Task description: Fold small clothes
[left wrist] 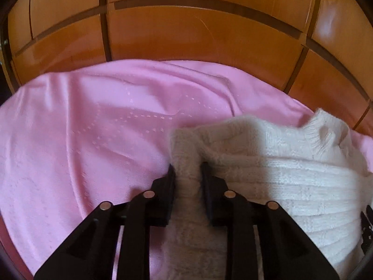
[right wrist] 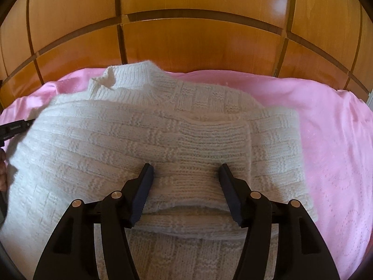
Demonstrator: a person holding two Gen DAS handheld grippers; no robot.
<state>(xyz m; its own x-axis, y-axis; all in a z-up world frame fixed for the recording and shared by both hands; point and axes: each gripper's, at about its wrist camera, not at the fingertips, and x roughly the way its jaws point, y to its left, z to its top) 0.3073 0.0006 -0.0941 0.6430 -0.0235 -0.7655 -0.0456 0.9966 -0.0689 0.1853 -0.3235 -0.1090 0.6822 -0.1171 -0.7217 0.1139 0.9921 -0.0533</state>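
A cream knitted sweater (right wrist: 116, 128) lies on a pink sheet (right wrist: 326, 128), collar toward the wooden panels, with one sleeve folded across its body. My right gripper (right wrist: 186, 170) hovers open over that folded sleeve, its pads apart on either side of the knit without pinching it. In the left wrist view, my left gripper (left wrist: 186, 170) is shut on a bunched fold at the edge of the sweater (left wrist: 279, 163), with fabric squeezed between its fingers. Seen from the right wrist, the left gripper's tip (right wrist: 16, 126) shows at the sweater's left side.
The pink sheet (left wrist: 81, 128) spreads wide to the left of the sweater. Glossy wooden panels (left wrist: 186, 35) rise just behind the sheet's far edge. A person's hand (right wrist: 2, 170) shows at the left border of the right wrist view.
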